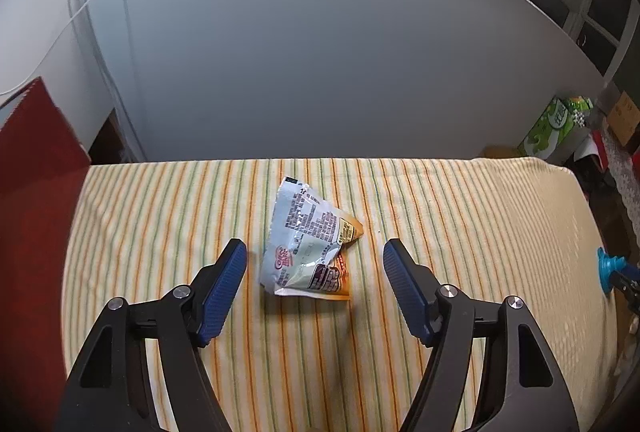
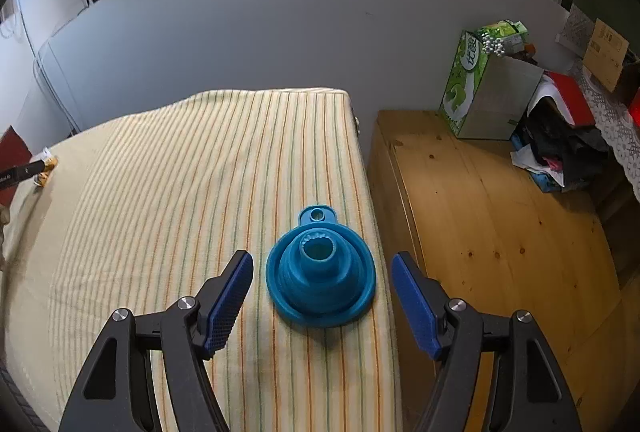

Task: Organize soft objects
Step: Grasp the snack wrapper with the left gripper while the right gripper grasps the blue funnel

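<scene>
A grey partition [image 1: 340, 52] stands behind my table [image 1: 460, 200], which is draped in a striped cloth of cream, orange and green. Beside the table, on my right, runs a lower wooden surface [image 2: 500, 224] carrying a green carton [image 2: 466, 80] and a heap of odds and ends.

The two soft things lie well apart on the cloth, near opposite ends, so I judge each hand is meant to take the one nearest it. The blue collapsible funnel [image 2: 321, 272] sits wide rim down, spout up, close to the table's right edge, its hanging tab pointing away from me. My right gripper [image 2: 322, 272] is spread on either side of it, pads clear of the rim, lined up to squeeze across the rim.

The crumpled snack packet [image 1: 310, 244] rests flat near the middle of the cloth in the left wrist view, printed back upward, one corner folded. My left gripper [image 1: 314, 260] is spread wide, its pads flanking the packet without touching, angled down so that closing would pinch its lower half.
</scene>
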Available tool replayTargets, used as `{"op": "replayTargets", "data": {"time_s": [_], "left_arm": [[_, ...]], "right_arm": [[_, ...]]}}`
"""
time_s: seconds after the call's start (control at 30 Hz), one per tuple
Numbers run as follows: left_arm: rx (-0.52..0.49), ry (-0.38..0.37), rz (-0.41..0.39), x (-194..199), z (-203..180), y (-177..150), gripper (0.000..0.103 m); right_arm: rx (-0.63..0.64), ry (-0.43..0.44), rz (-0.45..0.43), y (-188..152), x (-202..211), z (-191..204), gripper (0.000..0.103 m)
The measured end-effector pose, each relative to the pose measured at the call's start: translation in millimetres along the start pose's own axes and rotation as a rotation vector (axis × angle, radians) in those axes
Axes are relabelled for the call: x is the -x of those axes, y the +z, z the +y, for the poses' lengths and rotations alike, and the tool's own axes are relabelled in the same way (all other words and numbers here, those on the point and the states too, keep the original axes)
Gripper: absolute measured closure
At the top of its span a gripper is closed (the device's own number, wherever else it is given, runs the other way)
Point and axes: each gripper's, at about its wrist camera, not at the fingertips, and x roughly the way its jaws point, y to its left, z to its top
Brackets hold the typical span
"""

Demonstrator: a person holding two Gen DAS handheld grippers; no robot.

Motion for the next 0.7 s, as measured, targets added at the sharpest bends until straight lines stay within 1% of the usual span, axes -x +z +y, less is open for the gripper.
{"op": "replayTargets", "data": {"time_s": [0.07, 0.1, 0.13, 0.27, 0.37, 0.5, 0.53, 0.57, 0.63, 0.7], "left_arm": [[-0.003, 0.014, -0.001, -3.9, -0.9, 2.1, 0.032], [-0.008, 0.022, -0.002, -4.8, -2.2, 2.9, 0.032], [-0.013, 0.029, -0.002, -6.7, -3.0, 3.7, 0.032], [-0.022, 0.048, 0.003, -14.0, -5.8, 8.6, 0.032], [-0.009, 0.042, 0.015, -18.1, -3.1, 9.7, 0.032], [-0.025, 0.066, 0.008, -19.3, -5.6, 9.8, 0.033], [-0.030, 0.070, 0.009, -21.2, -9.2, 10.1, 0.034], [-0.029, 0.073, 0.007, -21.7, -9.8, 10.6, 0.036], [-0.015, 0.082, -0.001, -21.3, -11.4, 9.1, 0.050], [-0.003, 0.091, -0.006, -20.4, -11.7, 8.9, 0.059]], "right_arm": [[0.005, -0.008, 0.006, -0.6, -2.8, 1.5, 0.040], [0.005, -0.007, 0.013, -0.5, -5.1, 1.4, 0.045], [0.003, -0.006, 0.016, -0.3, -6.6, 0.9, 0.047], [0.001, -0.003, 0.016, 0.3, -8.9, 0.5, 0.047], [0.010, -0.005, 0.012, -1.0, -8.0, 1.6, 0.049], [0.011, -0.004, 0.011, -1.4, -6.4, 2.1, 0.052], [0.011, -0.007, 0.009, -1.7, -5.4, 3.0, 0.062], [0.012, -0.016, 0.006, -1.6, -4.4, 2.8, 0.064], [0.007, -0.005, 0.010, -1.7, -2.9, 2.5, 0.064], [0.010, -0.008, 0.010, -1.5, -2.4, 2.8, 0.064]]}}
